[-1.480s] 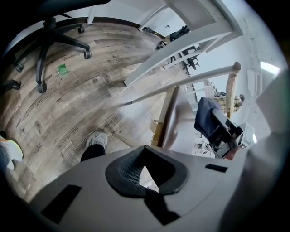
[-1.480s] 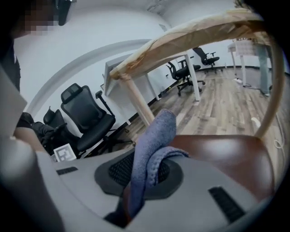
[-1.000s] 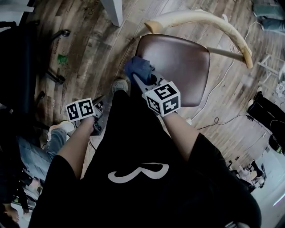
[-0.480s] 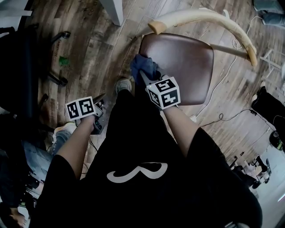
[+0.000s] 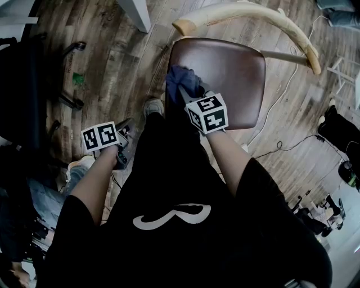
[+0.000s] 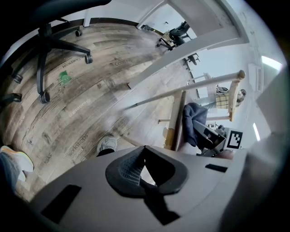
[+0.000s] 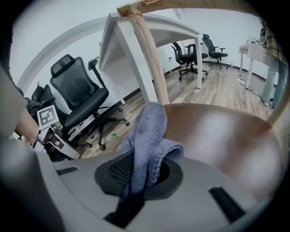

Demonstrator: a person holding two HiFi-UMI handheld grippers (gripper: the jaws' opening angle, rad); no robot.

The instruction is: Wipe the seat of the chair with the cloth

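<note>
Cloth [image 5: 181, 80], blue and bunched, is pinched between the closed jaws of the right gripper [image 5: 184, 94]. It lies at the left edge of the brown seat [image 5: 239, 79], in the upper middle of the head view. In the right gripper view the fabric [image 7: 147, 136] rises out of the jaws and folds over them, with the glossy seat [image 7: 226, 140] spreading away to the right of the frame. Whether the cloth presses on the seat or only hangs just above it cannot be told.

The left gripper [image 5: 126, 128] sits low at the left of the head view, over the wooden floor [image 5: 112, 62] and well apart from the chair. Its own view shows the jaws [image 6: 143, 176] drawn together with nothing between them.

The step in hand looks like the wipe itself, at or near one end of a stroke, since the cloth is at the seat's edge and most of the brown surface lies bare to the right. The next move would call for pressing the cloth flat and drawing it rightward across the seat toward the pale curved backrest [image 5: 253, 14]. The grip must stay firm so the bundle does not slip out. The left gripper appears to have no part to play.
</note>
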